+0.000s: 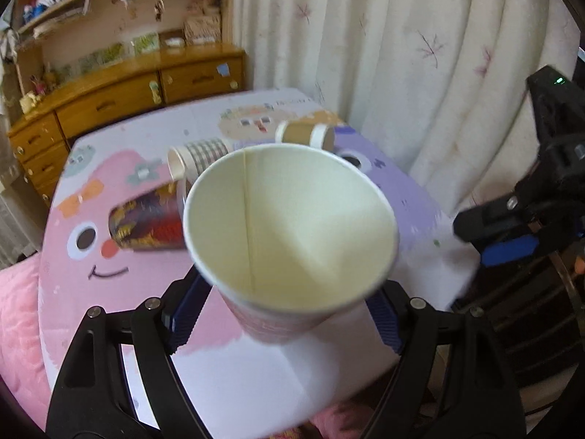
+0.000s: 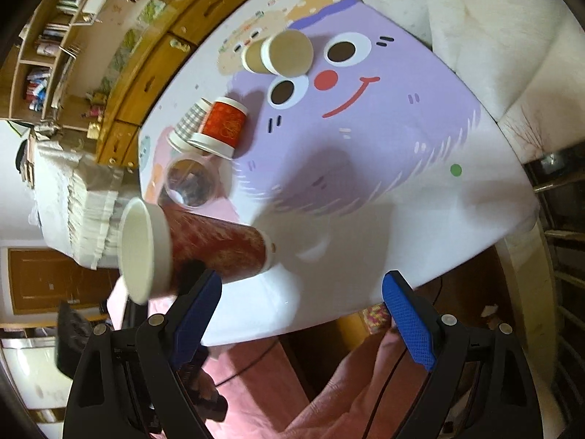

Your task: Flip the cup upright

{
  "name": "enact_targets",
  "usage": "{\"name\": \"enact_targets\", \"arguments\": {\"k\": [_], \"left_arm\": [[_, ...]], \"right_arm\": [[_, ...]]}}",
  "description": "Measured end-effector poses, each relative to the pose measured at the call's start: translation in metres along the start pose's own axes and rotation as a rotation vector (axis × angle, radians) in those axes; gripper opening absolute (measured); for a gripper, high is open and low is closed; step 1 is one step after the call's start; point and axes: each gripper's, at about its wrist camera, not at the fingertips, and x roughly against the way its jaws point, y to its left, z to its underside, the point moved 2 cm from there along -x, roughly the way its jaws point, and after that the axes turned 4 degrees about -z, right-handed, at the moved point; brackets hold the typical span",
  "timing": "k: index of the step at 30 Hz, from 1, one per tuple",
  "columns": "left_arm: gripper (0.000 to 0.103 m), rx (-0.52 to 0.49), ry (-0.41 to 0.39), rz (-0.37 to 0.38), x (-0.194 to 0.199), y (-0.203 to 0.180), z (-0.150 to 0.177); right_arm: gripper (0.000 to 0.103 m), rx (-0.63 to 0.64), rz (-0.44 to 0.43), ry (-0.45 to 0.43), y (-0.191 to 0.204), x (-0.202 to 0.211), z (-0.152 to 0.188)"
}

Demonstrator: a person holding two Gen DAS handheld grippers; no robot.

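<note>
The left gripper (image 1: 289,314) has its two blue pads pressed on the sides of a paper cup (image 1: 289,234). The cup is up in the air above the table (image 1: 256,366), not touching it. Its open mouth points toward the left camera, so you can look right into its white inside. In the right wrist view the same cup (image 2: 204,248) is red with a white rim, and it lies tipped on its side in the air, mouth to the left.

The right gripper (image 2: 303,311) is wide open and holds nothing. Its blue fingers (image 2: 409,325) hang over the near edge of the table, and the red cup is just beside its left finger.

The table has a cloth with big cartoon faces, one pink and one purple. More cups sit farther back on it. A clear plastic cup (image 2: 190,183) lies near the held cup. Behind that, a checked cup (image 2: 188,126) and a small red cup (image 2: 219,128) lie on their sides, touching each other. Farther back, a brown cup (image 2: 281,55) lies on its side too.

A wooden dresser (image 1: 120,98) and shelves stand behind the table, and a white curtain (image 1: 402,55) hangs beside it.
</note>
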Motion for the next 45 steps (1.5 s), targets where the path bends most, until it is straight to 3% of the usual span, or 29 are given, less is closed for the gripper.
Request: {"name": "enact_targets", "arguments": {"k": [4,12,19,25,28,33,36,38,43,45], "left_arm": [[0.078,-0.031,0.067,0.017,0.009,0.003,0.006],[0.078,-0.084,0.169,-0.082,0.046,0.001,0.022],[0.079,0.077,0.277,-0.084,0.114,0.0,0.041],[0.079,0.229,0.314,-0.167,0.176,0.004,0.044],[0.079,0.292,0.294,-0.194,0.204,0.007,0.034],[0.079,0.344,0.217,-0.212,0.244,0.002,0.006],[0.079,0.358,0.129,-0.243,0.266,-0.008,-0.003],[0.079,0.343,0.069,-0.306,0.276,-0.016,-0.007],[0.079,0.345,0.012,-0.383,0.286,-0.029,0.001],[0.08,0.354,0.003,-0.407,0.288,-0.028,0.004]], "right_arm": [[0.092,0.014,-0.028,-0.045,0.012,0.018,0.026],[0.098,0.088,0.029,-0.063,0.021,0.052,0.067],[0.101,0.244,0.125,-0.063,0.023,0.075,0.098],[0.102,0.402,0.191,-0.039,0.029,0.09,0.137],[0.103,0.475,0.189,-0.065,0.039,0.103,0.157],[0.103,0.477,0.077,-0.142,0.062,0.132,0.176],[0.103,0.47,0.027,-0.175,0.075,0.151,0.18],[0.103,0.469,0.001,-0.22,0.084,0.165,0.183],[0.103,0.504,0.066,-0.388,0.097,0.188,0.194],[0.103,0.515,0.107,-0.408,0.099,0.188,0.2]]}}
